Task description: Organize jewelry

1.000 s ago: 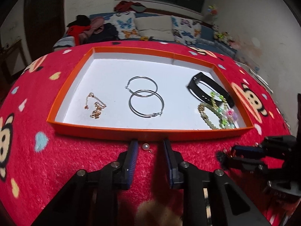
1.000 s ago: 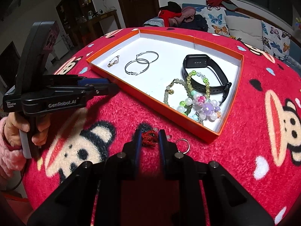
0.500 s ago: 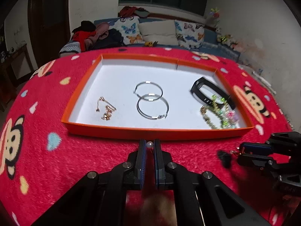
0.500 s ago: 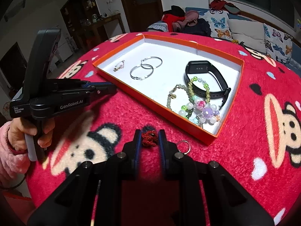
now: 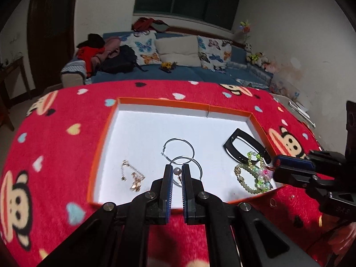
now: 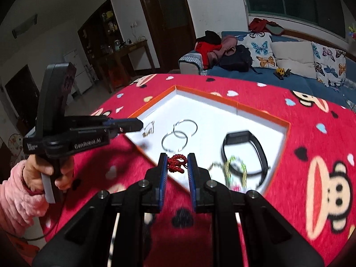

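Overhead, red monkey-print cloth [image 5: 55, 138] carries an orange tray [image 5: 100, 146]; sofa [image 5: 189, 71] behind.

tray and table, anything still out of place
Yes: a small ring and a tiny bead lie on the red blanket just outside the orange tray, near its front right corner, while other jewelry sits inside.

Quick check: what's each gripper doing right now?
Left gripper: shut on pearl earring.
Right gripper: shut on red knotted cord.
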